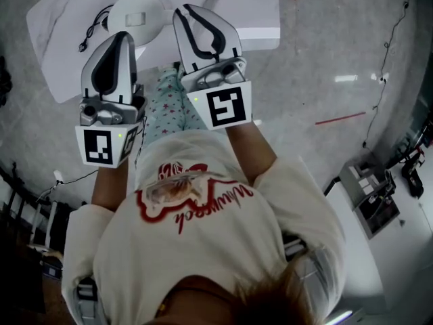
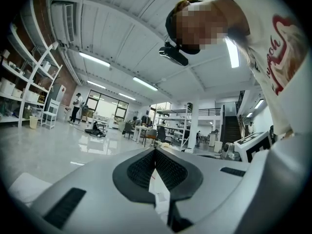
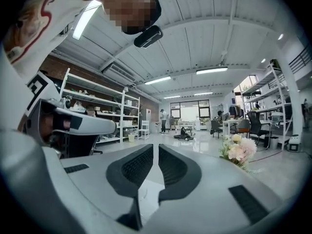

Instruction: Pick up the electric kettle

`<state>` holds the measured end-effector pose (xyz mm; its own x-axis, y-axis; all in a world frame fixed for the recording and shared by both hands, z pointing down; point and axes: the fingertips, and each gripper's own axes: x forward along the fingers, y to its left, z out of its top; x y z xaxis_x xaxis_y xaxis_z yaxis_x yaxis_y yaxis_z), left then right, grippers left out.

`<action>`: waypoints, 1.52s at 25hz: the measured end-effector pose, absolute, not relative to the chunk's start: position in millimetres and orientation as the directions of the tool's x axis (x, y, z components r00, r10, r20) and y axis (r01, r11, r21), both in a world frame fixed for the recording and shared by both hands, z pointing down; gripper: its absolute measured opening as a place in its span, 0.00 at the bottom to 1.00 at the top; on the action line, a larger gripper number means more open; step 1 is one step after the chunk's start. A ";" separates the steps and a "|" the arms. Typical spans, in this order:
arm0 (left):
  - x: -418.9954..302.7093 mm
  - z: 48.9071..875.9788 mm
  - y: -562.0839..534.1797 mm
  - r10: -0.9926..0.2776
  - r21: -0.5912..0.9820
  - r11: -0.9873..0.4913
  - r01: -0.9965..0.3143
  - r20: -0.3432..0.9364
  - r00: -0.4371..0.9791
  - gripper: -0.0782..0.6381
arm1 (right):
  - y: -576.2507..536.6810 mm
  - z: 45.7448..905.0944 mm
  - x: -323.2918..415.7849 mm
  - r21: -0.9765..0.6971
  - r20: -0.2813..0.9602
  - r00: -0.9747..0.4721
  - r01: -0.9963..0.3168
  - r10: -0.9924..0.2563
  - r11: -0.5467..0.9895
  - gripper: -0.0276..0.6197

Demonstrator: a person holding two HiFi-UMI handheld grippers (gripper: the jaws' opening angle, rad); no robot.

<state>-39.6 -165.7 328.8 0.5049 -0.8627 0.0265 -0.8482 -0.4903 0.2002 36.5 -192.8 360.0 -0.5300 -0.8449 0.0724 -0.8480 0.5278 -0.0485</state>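
Observation:
The electric kettle, white and round from above, stands on the white marble table with its black cord trailing to the left. Both grippers are held side by side above the table's near edge, pointing level and away from me. My left gripper overlaps the kettle's near rim in the head view; its jaws meet at the tip with nothing held. My right gripper hangs just right of the kettle, its jaws shut and empty. Neither gripper view shows the kettle.
The table's front edge runs under both grippers. Red tape lines and thin cables lie on the grey floor to the right, beside an equipment stand. A bouquet of flowers and shelving show in the right gripper view.

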 end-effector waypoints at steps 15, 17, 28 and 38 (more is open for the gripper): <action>-47.3 364.6 -145.0 -0.862 0.236 -0.480 -0.845 0.055 0.504 0.11 | -166.5 450.0 37.6 -0.014 0.161 -0.569 -0.818 -0.807 0.574 0.33; -46.9 365.8 -143.9 -0.863 0.237 -0.477 -0.846 0.055 0.502 0.11 | -163.9 467.8 41.0 0.037 0.216 -0.572 -0.805 -0.791 0.592 0.34; -48.4 373.6 -140.9 -0.861 0.241 -0.476 -0.846 0.069 0.504 0.11 | -167.0 516.7 45.7 0.172 0.313 -0.547 -0.771 -0.776 0.613 0.35; -57.4 388.1 -140.0 -0.865 0.241 -0.461 -0.854 0.091 0.493 0.11 | -183.1 553.5 55.4 0.167 0.321 -0.509 -0.800 -0.798 0.577 0.36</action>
